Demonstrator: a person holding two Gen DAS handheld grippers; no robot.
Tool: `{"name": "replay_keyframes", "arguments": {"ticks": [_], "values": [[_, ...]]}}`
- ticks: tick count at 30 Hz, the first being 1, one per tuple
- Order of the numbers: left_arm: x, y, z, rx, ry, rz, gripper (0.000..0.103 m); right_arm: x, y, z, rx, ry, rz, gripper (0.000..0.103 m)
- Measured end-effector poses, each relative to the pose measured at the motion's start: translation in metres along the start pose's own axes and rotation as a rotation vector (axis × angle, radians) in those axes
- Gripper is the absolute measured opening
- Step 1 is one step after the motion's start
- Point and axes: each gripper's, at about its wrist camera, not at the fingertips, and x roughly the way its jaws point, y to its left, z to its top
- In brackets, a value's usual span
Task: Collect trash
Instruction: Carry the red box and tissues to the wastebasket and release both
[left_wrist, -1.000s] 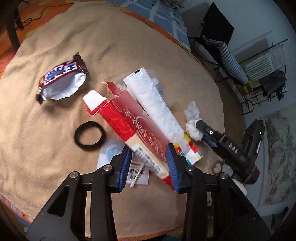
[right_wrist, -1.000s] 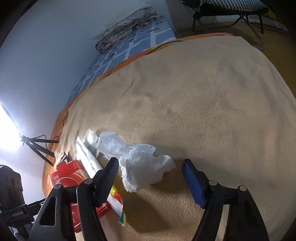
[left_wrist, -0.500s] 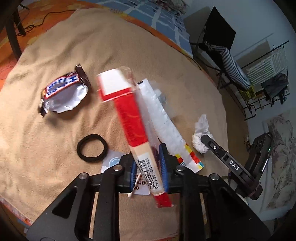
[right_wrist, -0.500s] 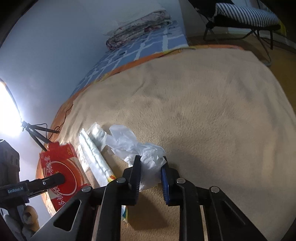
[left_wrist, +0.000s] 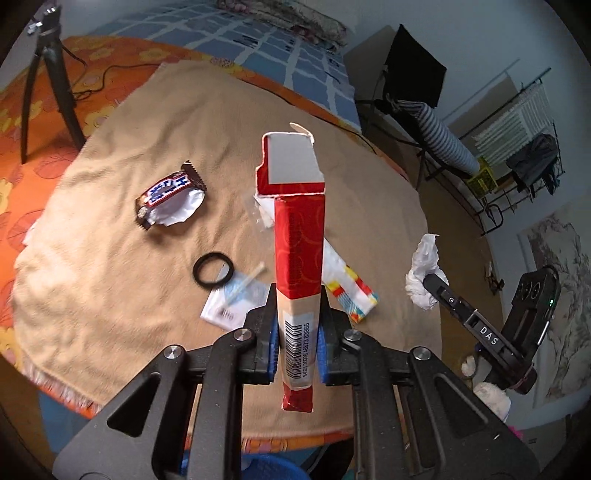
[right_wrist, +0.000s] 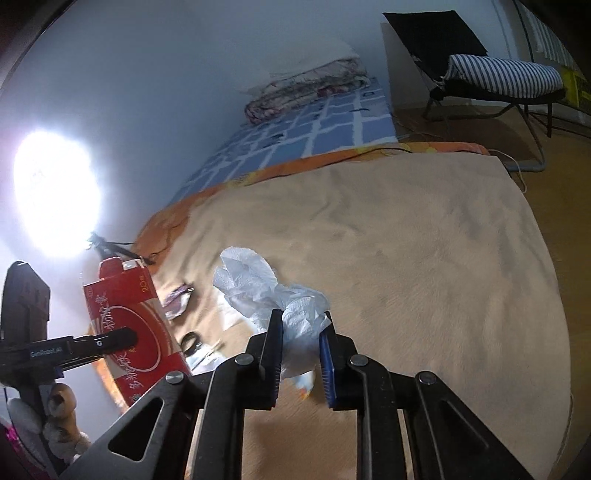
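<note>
Red cardboard box (left_wrist: 299, 254) stands upright, clamped in the left tool (left_wrist: 297, 341), whose jaws have just closed on it, lifted above the tan blanket (left_wrist: 110, 295). At its 10 o'clock lies a candy wrapper (left_wrist: 170, 195), at 8 o'clock a black ring (left_wrist: 213, 268). At 3 o'clock, the right tool (right_wrist: 301, 343) pinches crumpled white tissue (right_wrist: 266, 291), raised off the blanket.
</note>
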Motion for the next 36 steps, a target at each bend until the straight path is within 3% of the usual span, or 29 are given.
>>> {"name": "replay_keyframes", "arguments": {"ticks": [7,19,31,34,36], "values": [[-0.052,-0.001,-0.042,0.048,-0.012,-0.009,0.014,-0.027,0.034,-0.035,-0.036,0.043,0.083,0.017],[-0.121,0.032,-0.123,0.056,-0.015,-0.031,0.014,-0.037,0.099,-0.153,-0.128,0.196,0.197,0.017],[-0.116,0.075,-0.195,0.029,0.081,-0.007,0.014,0.008,0.122,-0.255,-0.153,0.403,0.218,0.018],[-0.112,0.083,-0.204,0.015,0.103,-0.001,0.014,0.022,0.124,-0.272,-0.138,0.461,0.234,0.022],[-0.107,0.085,-0.209,0.016,0.123,0.0,0.014,0.027,0.125,-0.279,-0.136,0.488,0.243,0.032]]}}
